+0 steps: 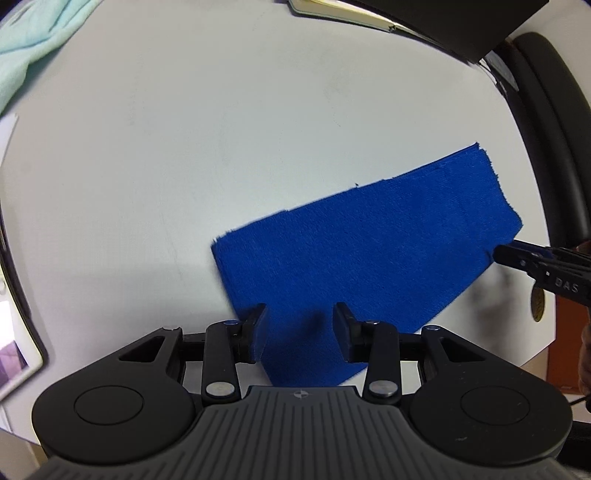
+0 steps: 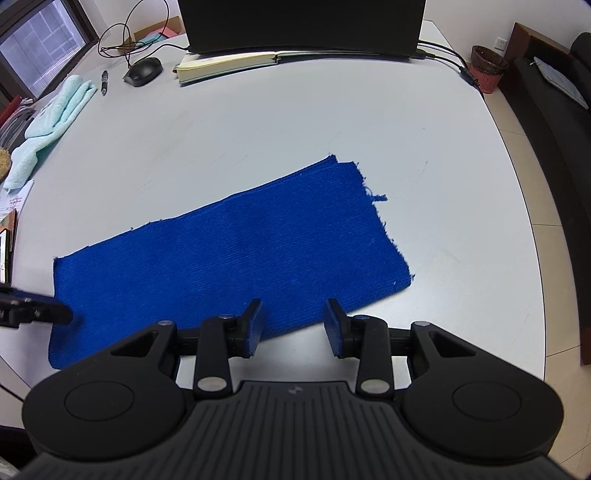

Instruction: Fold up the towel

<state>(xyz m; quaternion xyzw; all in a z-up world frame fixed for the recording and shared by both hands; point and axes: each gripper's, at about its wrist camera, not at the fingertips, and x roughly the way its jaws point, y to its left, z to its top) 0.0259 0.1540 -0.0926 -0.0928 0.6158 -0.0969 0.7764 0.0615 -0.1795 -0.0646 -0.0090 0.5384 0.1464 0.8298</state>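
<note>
Towel, blue ribbed fabric (image 2: pixel 229 258), lies flat as a long folded strip on the white tabletop (image 2: pixel 295 122), running from near left to far right, with stacked layers showing at its frayed right end. Left claw (image 1: pixel 299 328) is spread wide over the strip's near left corner, holding nothing; whether its fingers touch the cloth cannot be told. Right claw (image 2: pixel 293 325) is likewise spread and empty, over the near long edge towards the right end. At the far side stand a dark monitor (image 2: pixel 303 26), an open cream-paged notebook (image 2: pixel 225 64), a black computer mouse (image 2: pixel 143 71) and a pen (image 2: pixel 104 82). A crumpled pale green towel (image 2: pixel 51 118) lies far left.
</note>
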